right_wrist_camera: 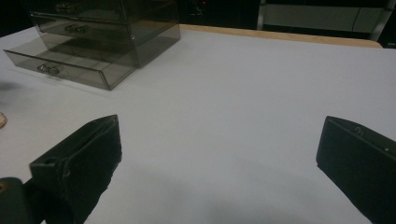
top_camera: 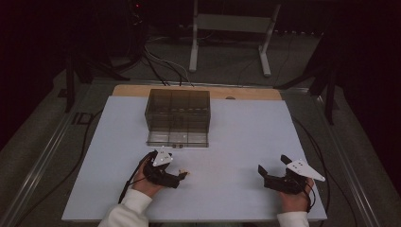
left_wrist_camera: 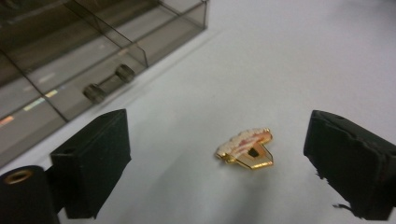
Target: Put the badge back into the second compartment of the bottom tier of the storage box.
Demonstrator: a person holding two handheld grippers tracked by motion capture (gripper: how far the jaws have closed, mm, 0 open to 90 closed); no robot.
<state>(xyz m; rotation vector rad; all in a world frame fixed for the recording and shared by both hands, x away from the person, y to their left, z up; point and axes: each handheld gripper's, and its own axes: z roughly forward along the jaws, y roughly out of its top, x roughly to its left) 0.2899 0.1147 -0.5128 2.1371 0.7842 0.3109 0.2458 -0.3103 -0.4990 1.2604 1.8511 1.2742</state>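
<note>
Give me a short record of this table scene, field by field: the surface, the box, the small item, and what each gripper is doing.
surface: white table top
box: smoky clear drawer box at the far middle, bottom drawer pulled out
small item: gold pin lying flat on the table, near the open drawer
left gripper: jaws open either side of the pin, not touching it
right gripper: jaws open, nothing between them, away from the box
</note>
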